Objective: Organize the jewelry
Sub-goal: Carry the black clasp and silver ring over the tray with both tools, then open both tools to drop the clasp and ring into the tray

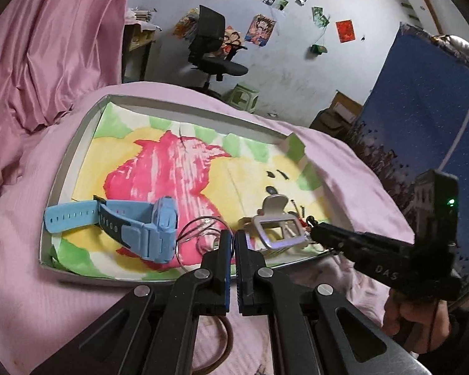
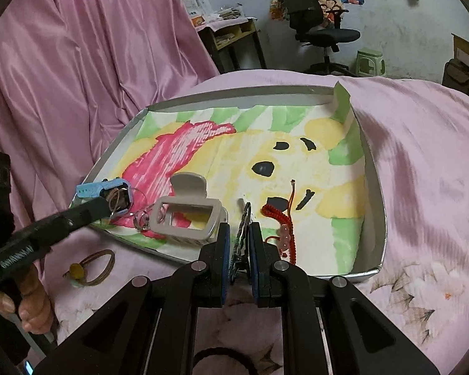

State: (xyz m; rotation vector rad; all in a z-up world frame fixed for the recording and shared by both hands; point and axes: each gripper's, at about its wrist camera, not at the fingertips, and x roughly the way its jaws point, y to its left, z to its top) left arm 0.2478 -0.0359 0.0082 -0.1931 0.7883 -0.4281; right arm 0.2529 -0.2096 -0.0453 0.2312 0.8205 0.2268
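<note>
Two grippers work over a shallow tray (image 1: 78, 143) that lies on a pink bedsheet (image 1: 22, 281).

Left wrist view: the left gripper (image 1: 234, 243) hangs over the tray's near edge, jaws clenched with nothing visible between the pads. A blue watch (image 1: 134, 222) lies on its side in the tray's near-left corner, strap end toward the left wall. Thin wire hoops (image 1: 200, 228) lie just right of the watch, right before the fingertips. A beige hair claw (image 1: 278, 228) lies by the near edge, right of the hoops. The right gripper (image 1: 315, 234) comes in from the right with its tip at the claw's right side; a hand (image 1: 403, 315) holds its grip. The tray is lined with a painted sheet (image 1: 178, 168) in pink, yellow and green.

Right wrist view: the right gripper (image 2: 237, 243) grips a thin, dark, sparkly piece (image 2: 242, 234) edge-on between its pads, over the tray's near edge; what kind of piece it is I cannot tell. A red cord bracelet (image 2: 281, 218) with pale beads lies just right of it, inside the tray. The claw (image 2: 187, 215) lies to the left, clear rings (image 2: 142, 220) beside it. The left gripper (image 2: 101, 207) reaches the near-left corner, its tip in front of the watch (image 2: 103, 187). A brown band (image 2: 93, 267) lies on the sheet outside the tray, near its near-left corner.
</note>
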